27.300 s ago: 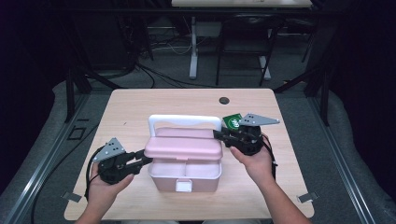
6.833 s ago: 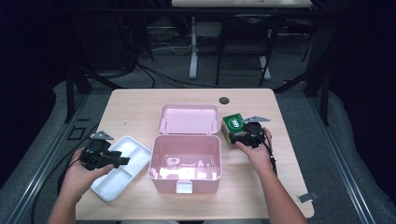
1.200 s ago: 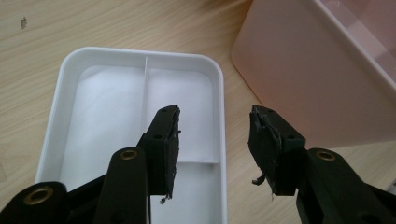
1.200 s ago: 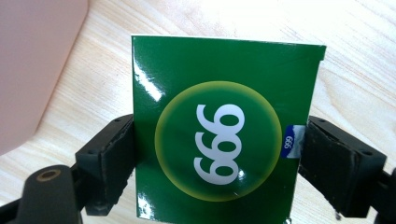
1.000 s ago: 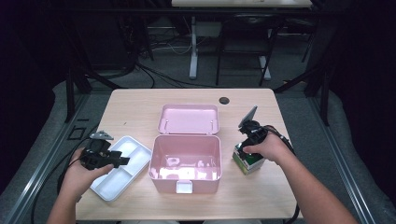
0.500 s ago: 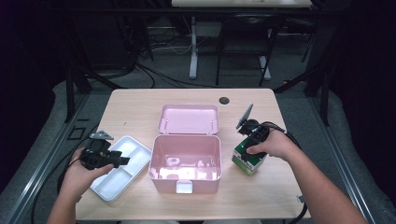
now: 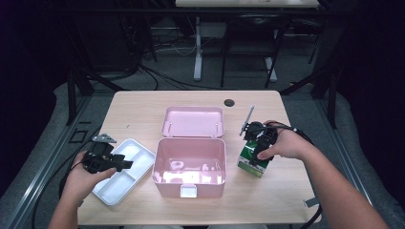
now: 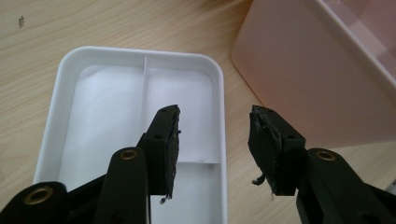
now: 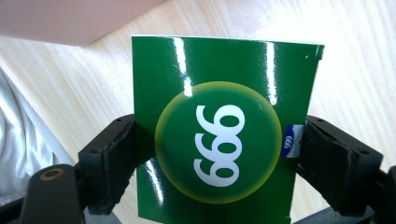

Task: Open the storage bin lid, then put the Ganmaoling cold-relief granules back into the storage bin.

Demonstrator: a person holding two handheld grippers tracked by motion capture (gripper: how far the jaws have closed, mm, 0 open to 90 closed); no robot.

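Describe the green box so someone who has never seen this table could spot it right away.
Find the open pink case at the middle of the table. Just right of it, the right gripper clamps the green box. It is the only green item, glossy, with white digits in a round emblem.

The pink box [image 7: 189, 164], once shut with its handle up, now lies open, and its white tray [image 7: 123, 171] sits out on the table [image 7: 143, 107] at its left. The right gripper [image 7: 256, 143] has carried the green carton [image 7: 253, 160] down from behind to the box's right side
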